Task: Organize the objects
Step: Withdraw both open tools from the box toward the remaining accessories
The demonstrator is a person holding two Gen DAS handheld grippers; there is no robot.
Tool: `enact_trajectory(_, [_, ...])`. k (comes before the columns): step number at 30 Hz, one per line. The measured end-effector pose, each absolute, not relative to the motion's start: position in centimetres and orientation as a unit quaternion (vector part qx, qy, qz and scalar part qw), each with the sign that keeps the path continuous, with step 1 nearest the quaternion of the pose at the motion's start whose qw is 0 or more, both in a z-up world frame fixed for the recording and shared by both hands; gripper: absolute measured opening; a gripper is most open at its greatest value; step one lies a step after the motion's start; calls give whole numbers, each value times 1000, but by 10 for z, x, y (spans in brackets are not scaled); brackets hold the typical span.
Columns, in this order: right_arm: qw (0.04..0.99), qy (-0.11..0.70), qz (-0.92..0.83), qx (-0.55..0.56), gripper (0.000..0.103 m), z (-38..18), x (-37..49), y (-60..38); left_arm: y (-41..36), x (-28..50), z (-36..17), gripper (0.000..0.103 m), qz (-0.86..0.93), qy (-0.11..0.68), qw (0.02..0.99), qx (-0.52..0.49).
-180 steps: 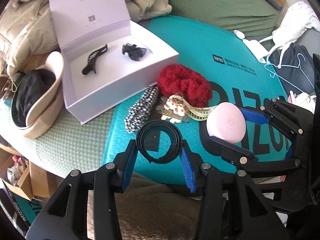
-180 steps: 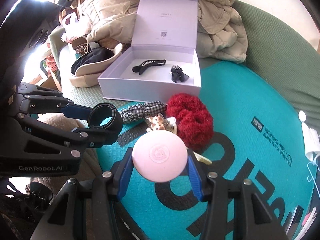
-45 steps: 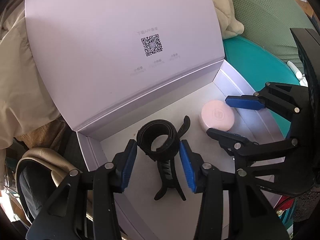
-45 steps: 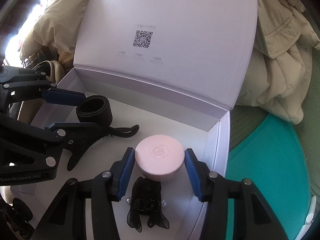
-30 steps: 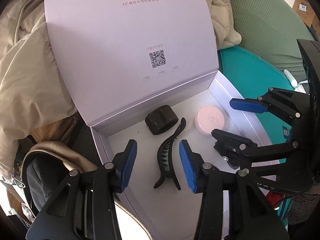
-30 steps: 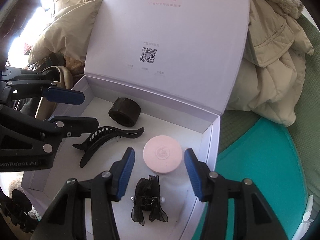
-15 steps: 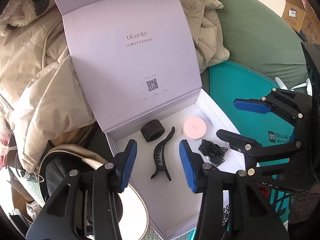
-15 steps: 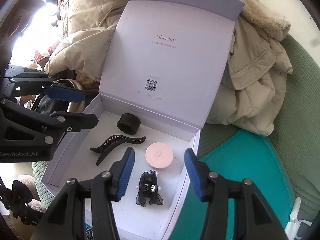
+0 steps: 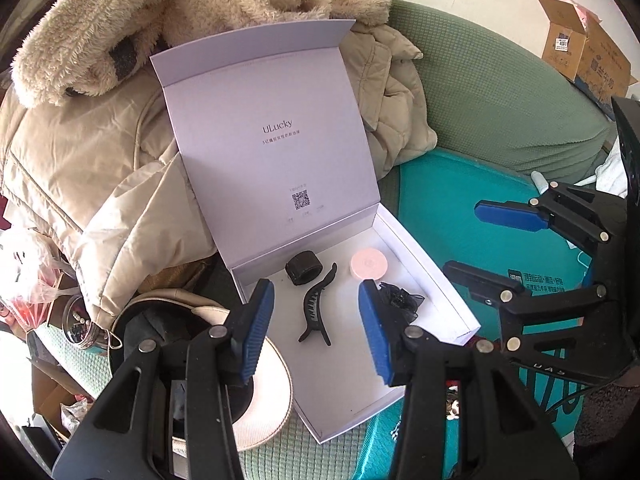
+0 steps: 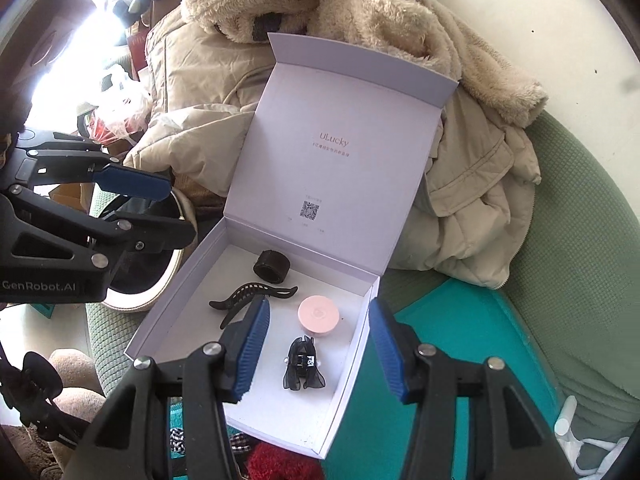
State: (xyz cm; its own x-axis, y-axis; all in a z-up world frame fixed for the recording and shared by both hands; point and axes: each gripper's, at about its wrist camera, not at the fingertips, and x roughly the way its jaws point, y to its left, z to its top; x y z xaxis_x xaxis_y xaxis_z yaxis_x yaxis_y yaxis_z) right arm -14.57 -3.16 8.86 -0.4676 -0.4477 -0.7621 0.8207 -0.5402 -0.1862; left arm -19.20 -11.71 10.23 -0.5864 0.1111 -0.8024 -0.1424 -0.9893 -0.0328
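Observation:
An open lavender gift box (image 9: 434,292) (image 10: 352,356) stands with its lid upright. Inside lie a black coiled band (image 9: 304,267) (image 10: 272,266), a black hair claw (image 9: 316,310) (image 10: 250,296), a round pink case (image 9: 369,263) (image 10: 319,315) and a black bow clip (image 9: 402,300) (image 10: 303,364). My left gripper (image 9: 316,330) is open and empty, held above and in front of the box. My right gripper (image 10: 318,356) is open and empty, also raised over the box's near side. Each gripper shows in the other's view.
Beige coats (image 9: 100,152) pile behind the box. A cream hat (image 9: 260,400) lies left of it. A teal padded mailer (image 9: 440,200) lies to the right on a green sofa (image 10: 580,240). A red scrunchie (image 10: 280,464) and checked scrunchie (image 10: 240,442) lie in front.
Both grippers let go of the black band and the pink case inside the box, then drew back and up. The items stay in the box.

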Motion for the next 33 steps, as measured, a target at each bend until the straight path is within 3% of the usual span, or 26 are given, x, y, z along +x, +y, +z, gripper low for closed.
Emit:
enact_trajectory(3, [387,275,-817,327,52,100,-136,-26,-117,-178,116,54,896,19,72,-438])
enact_trajectory(14, [378,269,-835,297,58,131,-98,-5,-108,-126,151,63,912,36,65,-403])
enact_trajectory(28, [366,267,-844,289,59,141,-56,21,-96,-77,153,75,912,44,70,-403])
enact_trajectory(33, [365,260,-844,294,64,136,-45,33,-90,-63,143,76,907,46,76,-412])
